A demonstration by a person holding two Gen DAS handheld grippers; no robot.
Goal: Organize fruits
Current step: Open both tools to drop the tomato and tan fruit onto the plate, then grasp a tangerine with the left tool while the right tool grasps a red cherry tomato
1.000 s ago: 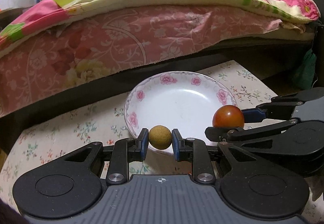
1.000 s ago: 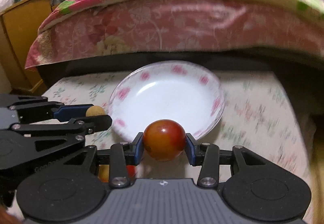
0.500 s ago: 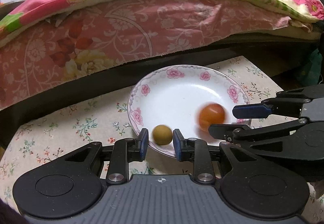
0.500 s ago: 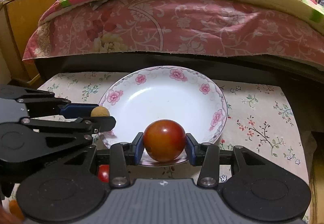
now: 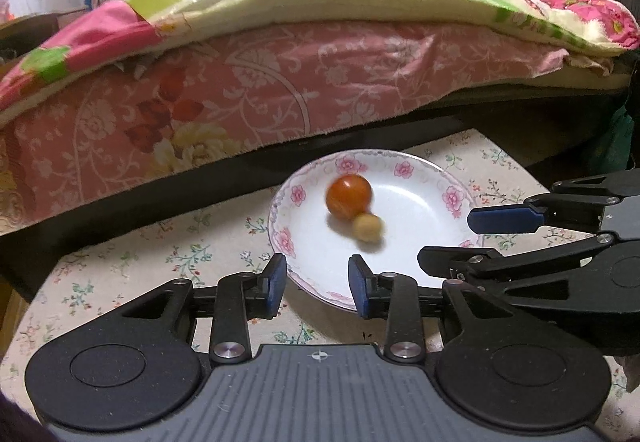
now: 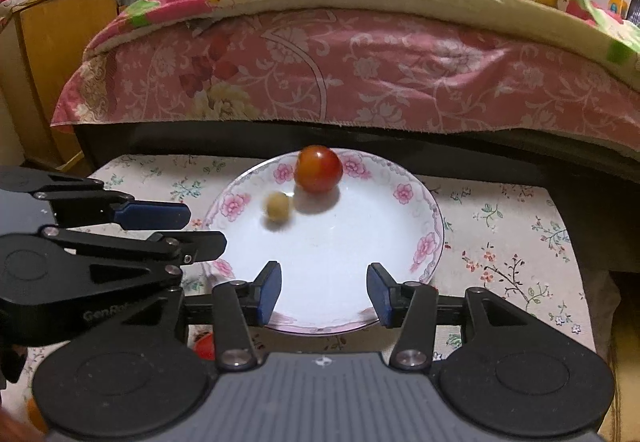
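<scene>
Glossy red tomato point(image 5: 348, 197), matte tan ball point(image 5: 368, 227), round plate point(image 5: 424, 178).

The plate point(image 6: 430, 226) sits near the table's point(image 6: 520, 226) far edge, its near half bare. The tomato point(image 6: 319, 169) and small yellow fruit point(image 6: 277, 205) crowd its far-left rim. The bed point(image 6: 360, 74) overhangs behind.

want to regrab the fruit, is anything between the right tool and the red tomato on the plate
Nothing visible does. The open right tool faces bare white floral plate; the round red tomato sits at the far rim, the small tan fruit left of that line.
</scene>
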